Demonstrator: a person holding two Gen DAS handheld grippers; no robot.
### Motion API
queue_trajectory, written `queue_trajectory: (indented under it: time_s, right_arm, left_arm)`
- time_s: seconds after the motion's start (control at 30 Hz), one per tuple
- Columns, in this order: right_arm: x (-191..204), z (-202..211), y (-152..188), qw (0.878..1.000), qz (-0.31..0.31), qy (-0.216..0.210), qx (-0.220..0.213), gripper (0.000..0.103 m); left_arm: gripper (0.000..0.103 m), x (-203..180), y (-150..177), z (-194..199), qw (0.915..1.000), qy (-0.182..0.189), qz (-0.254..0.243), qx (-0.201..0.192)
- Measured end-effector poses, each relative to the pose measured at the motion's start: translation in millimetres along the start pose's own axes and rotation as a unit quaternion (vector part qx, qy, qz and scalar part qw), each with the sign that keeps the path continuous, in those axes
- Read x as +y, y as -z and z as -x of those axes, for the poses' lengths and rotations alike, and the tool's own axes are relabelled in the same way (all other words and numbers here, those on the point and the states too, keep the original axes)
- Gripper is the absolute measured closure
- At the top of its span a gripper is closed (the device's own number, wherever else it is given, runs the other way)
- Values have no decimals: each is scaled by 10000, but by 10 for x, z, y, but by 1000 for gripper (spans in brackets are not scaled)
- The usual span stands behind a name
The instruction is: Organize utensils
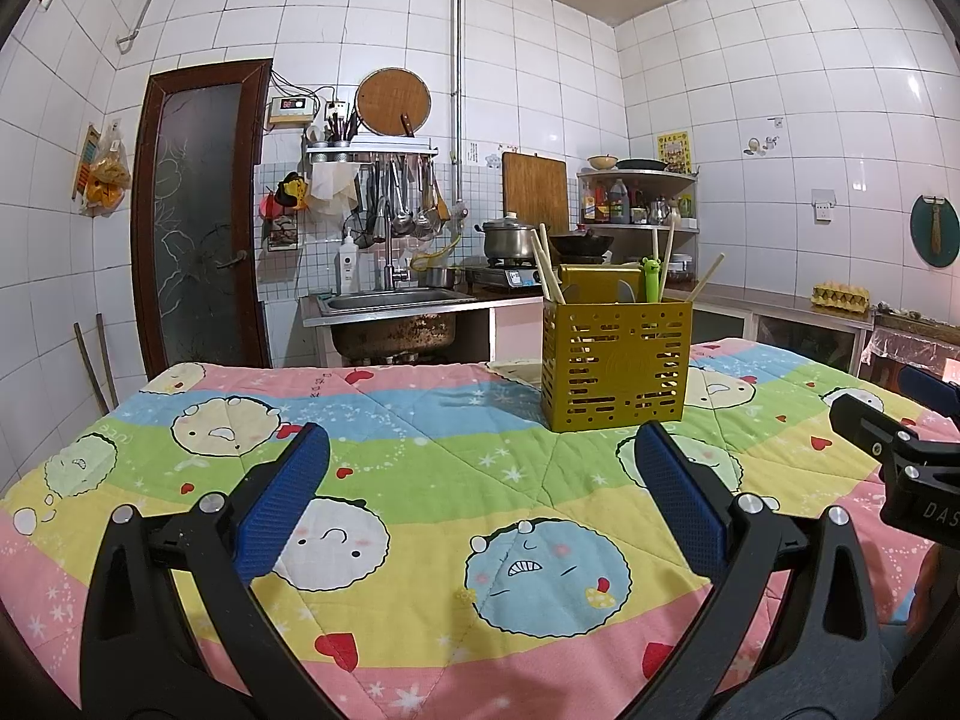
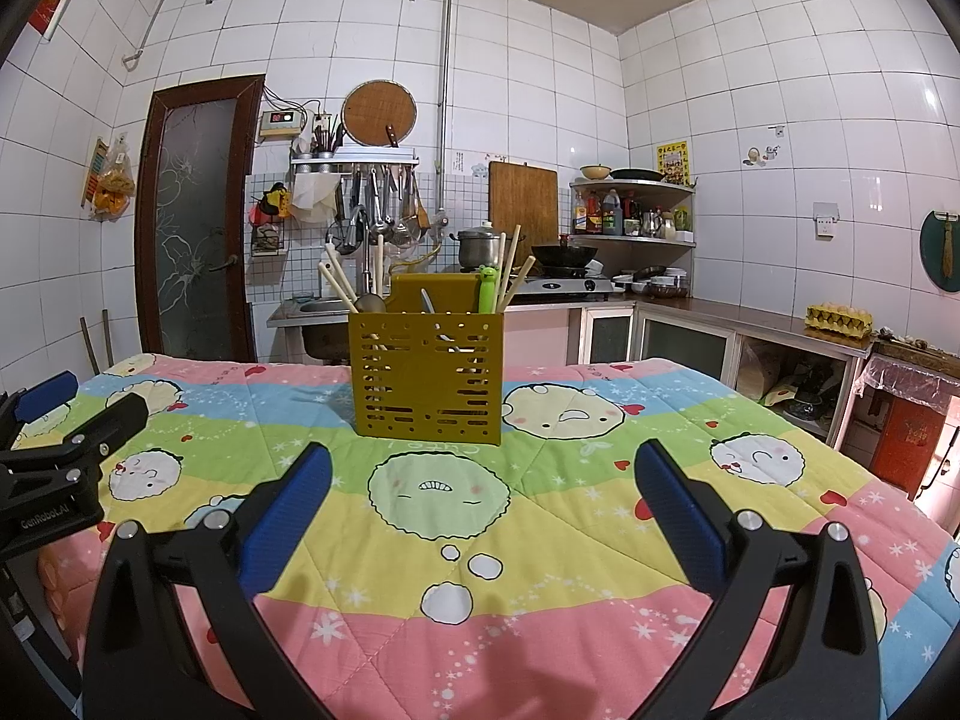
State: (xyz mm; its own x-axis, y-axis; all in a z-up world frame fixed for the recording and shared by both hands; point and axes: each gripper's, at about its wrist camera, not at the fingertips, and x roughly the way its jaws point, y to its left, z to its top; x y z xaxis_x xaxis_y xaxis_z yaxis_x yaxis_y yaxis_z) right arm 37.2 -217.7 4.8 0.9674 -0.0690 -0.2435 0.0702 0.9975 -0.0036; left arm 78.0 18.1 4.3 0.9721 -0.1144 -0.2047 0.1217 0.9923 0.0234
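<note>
A yellow perforated utensil holder (image 1: 615, 363) stands upright on the quilted cartoon cloth (image 1: 420, 456), ahead and to the right of my left gripper (image 1: 480, 450); it also shows in the right wrist view (image 2: 427, 375), ahead and slightly left of my right gripper (image 2: 483, 462). Wooden chopsticks (image 1: 546, 267), a green frog-topped utensil (image 1: 651, 279) and a metal spoon (image 2: 367, 303) stick out of it. Both grippers are open and empty, hovering low over the cloth near its front edge. The right gripper's body (image 1: 900, 456) shows at the left view's right edge.
Behind the table are a steel sink (image 1: 390, 300), a stove with a pot (image 1: 507, 237) and wok (image 2: 564, 253), a corner shelf of bottles (image 2: 630, 210), and a counter with an egg carton (image 2: 837, 318). A brown door (image 1: 198, 222) is at the left.
</note>
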Motion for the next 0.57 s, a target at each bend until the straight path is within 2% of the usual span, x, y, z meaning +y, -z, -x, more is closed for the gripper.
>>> queue_trajectory:
  time_s: [0.57]
  right_arm:
    - [-8, 8, -6, 10000, -10, 12, 9, 4]
  left_arm:
    - [5, 19, -67, -22, 10000, -25, 20, 2]
